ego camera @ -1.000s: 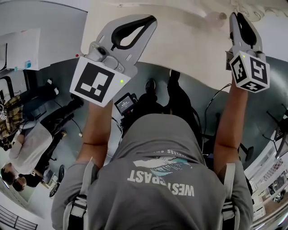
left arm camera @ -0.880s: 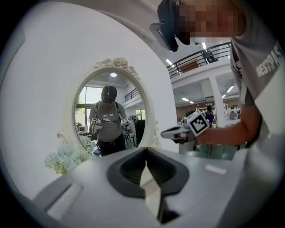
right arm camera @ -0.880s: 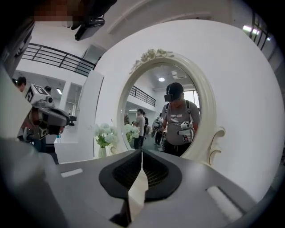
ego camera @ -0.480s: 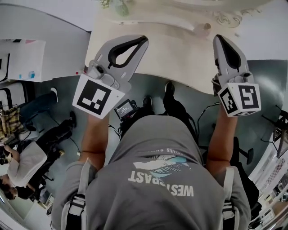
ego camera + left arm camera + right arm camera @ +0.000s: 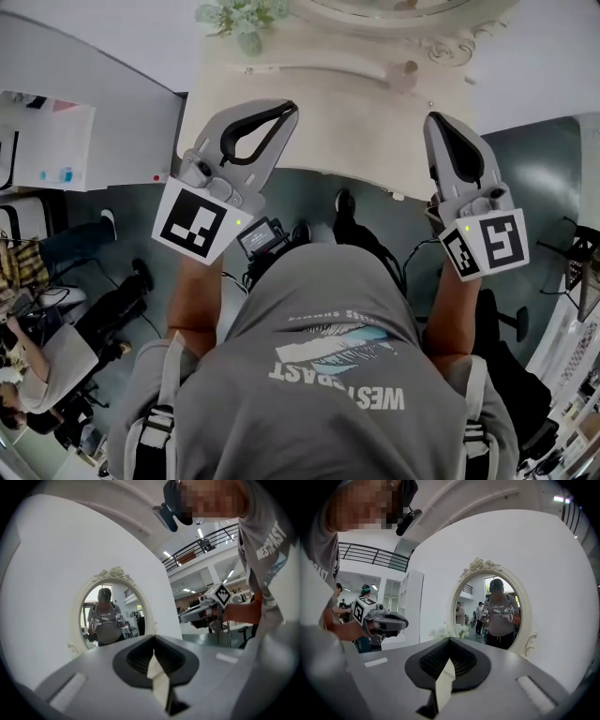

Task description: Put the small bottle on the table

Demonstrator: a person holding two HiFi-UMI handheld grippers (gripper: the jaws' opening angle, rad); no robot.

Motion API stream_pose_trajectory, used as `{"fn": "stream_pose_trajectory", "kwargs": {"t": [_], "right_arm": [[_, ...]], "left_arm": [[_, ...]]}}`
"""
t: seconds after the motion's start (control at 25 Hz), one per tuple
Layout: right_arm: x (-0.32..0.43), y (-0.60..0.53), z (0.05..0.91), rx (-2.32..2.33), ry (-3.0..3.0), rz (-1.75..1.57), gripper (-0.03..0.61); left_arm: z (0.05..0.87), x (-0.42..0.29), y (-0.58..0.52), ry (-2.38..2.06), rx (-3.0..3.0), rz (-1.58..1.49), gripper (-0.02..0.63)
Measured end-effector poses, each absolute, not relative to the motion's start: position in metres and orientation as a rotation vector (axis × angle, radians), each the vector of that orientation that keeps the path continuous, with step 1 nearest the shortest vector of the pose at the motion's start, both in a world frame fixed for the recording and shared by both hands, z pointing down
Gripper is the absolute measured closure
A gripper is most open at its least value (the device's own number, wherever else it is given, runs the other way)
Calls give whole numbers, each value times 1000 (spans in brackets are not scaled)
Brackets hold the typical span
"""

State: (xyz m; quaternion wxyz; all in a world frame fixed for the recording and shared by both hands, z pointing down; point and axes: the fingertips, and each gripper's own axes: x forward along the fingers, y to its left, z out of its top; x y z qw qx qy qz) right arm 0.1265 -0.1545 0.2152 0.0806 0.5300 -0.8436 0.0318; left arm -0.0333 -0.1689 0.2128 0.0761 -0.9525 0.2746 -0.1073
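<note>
Head view: one small bottle [image 5: 406,73] sits on the pale table [image 5: 347,131], close to the ornate foot of the one mirror [image 5: 450,42]. From overhead its long axis cannot be told. The left gripper [image 5: 287,110] and right gripper [image 5: 437,122] hang over the table's near edge, both apart from the bottle. One bunch of flowers [image 5: 239,17] stands farther left. Left gripper view: the jaws are clenched together with nothing between them. Right gripper view: the jaws are likewise pressed together and empty.
</note>
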Motion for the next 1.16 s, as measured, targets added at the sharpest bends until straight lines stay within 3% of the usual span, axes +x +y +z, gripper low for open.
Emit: {"fn": "stream_pose_trajectory", "kwargs": {"t": [1.16], "right_arm": [[93,-72,191,1604,-2454,15,578]], "left_arm": [[205,-63,-109,791,-2879,-246,609]]}}
